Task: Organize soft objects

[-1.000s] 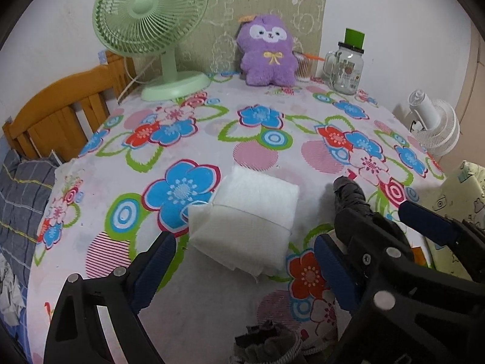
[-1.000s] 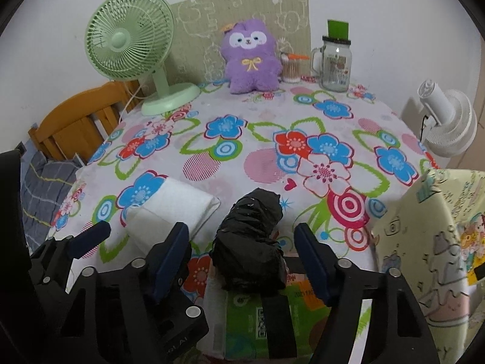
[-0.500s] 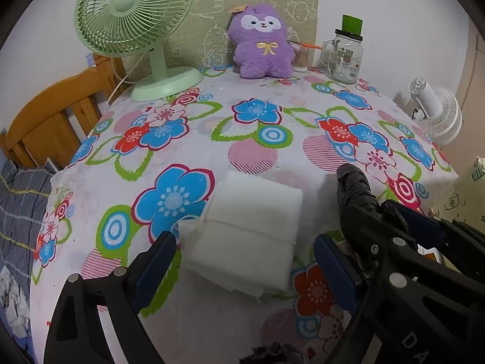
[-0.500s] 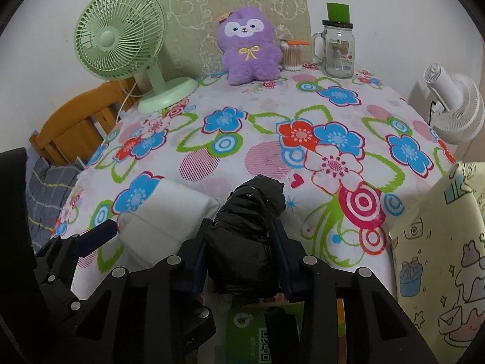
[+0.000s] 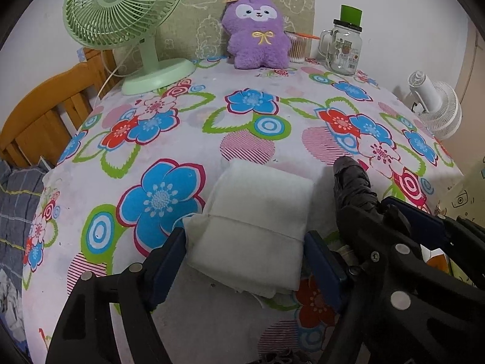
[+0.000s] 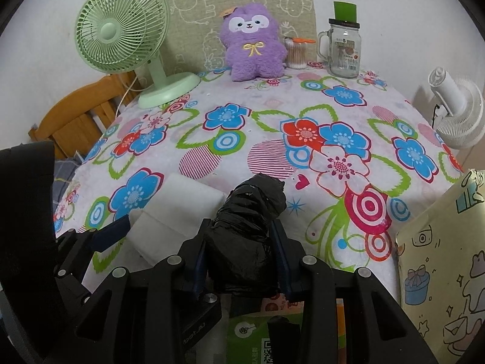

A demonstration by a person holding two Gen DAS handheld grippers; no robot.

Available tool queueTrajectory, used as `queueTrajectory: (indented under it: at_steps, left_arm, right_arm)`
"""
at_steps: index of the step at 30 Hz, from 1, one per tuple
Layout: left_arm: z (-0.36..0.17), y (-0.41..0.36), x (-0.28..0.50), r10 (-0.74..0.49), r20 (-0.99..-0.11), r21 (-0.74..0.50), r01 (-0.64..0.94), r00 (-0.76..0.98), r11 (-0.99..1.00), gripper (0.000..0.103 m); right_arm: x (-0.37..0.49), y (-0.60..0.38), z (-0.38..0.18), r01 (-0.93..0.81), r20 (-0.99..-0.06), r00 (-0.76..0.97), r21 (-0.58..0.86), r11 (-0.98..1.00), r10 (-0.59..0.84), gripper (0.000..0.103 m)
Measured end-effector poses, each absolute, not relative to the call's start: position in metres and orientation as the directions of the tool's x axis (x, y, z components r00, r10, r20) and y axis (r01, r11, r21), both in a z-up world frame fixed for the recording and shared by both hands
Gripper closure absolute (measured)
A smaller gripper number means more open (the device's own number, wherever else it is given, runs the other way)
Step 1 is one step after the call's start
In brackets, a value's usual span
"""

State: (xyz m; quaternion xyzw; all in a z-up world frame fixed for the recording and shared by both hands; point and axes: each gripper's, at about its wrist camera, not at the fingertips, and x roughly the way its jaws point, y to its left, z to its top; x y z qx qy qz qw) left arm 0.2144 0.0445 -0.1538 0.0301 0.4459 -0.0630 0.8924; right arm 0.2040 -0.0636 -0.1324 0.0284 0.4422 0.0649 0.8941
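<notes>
A folded white pad (image 5: pixel 257 221) lies on the flowered tablecloth (image 5: pixel 212 121) near the front edge. My left gripper (image 5: pixel 245 261) has its blue pads touching both sides of the pad's near end. My right gripper (image 6: pixel 242 257) is shut on a black plastic roll (image 6: pixel 248 230) and holds it just right of the pad (image 6: pixel 178 209). The roll also shows in the left wrist view (image 5: pixel 351 182). A purple plush toy (image 5: pixel 257 33) sits upright at the table's far edge.
A green desk fan (image 5: pixel 133 24) stands at the back left. A glass jar (image 5: pixel 345 48) and a cup of cotton swabs (image 5: pixel 298 48) stand right of the plush. A wooden chair (image 5: pixel 45 112) is at the left, a white fan (image 5: pixel 433 106) and a patterned bag (image 6: pixel 442 267) at the right.
My right gripper has closed on the black roll. My left gripper has moved forward and closed in until its pads touch the white pad's sides.
</notes>
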Motion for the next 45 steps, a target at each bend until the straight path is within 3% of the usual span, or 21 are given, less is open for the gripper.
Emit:
queueTrajectory:
  at_steps: [4, 8, 12, 45]
  left_arm:
    - [-0.154, 0.045, 0.212, -0.087, -0.798, -0.003, 0.141, 0.596, 0.99, 0.028]
    - [-0.152, 0.046, 0.208, -0.09, -0.792, -0.003, 0.143, 0.604, 0.99, 0.045]
    - [-0.149, 0.048, 0.203, -0.095, -0.791, -0.014, 0.137, 0.604, 0.99, 0.053]
    - [-0.087, 0.042, 0.14, -0.086, -0.686, -0.033, 0.087, 0.723, 0.996, 0.054]
  right_arm:
    - [0.203, -0.063, -0.132, -0.094, -0.788, 0.601, 0.098, 0.991, 0.135, 0.062]
    - [0.201, -0.062, -0.132, -0.095, -0.788, 0.602, 0.092, 0.991, 0.131, 0.062]
    - [0.197, -0.059, -0.128, -0.103, -0.784, 0.606, 0.091, 0.991, 0.135, 0.062]
    - [0.137, -0.064, -0.062, -0.152, -0.679, 0.714, 0.087, 0.985, 0.17, 0.062]
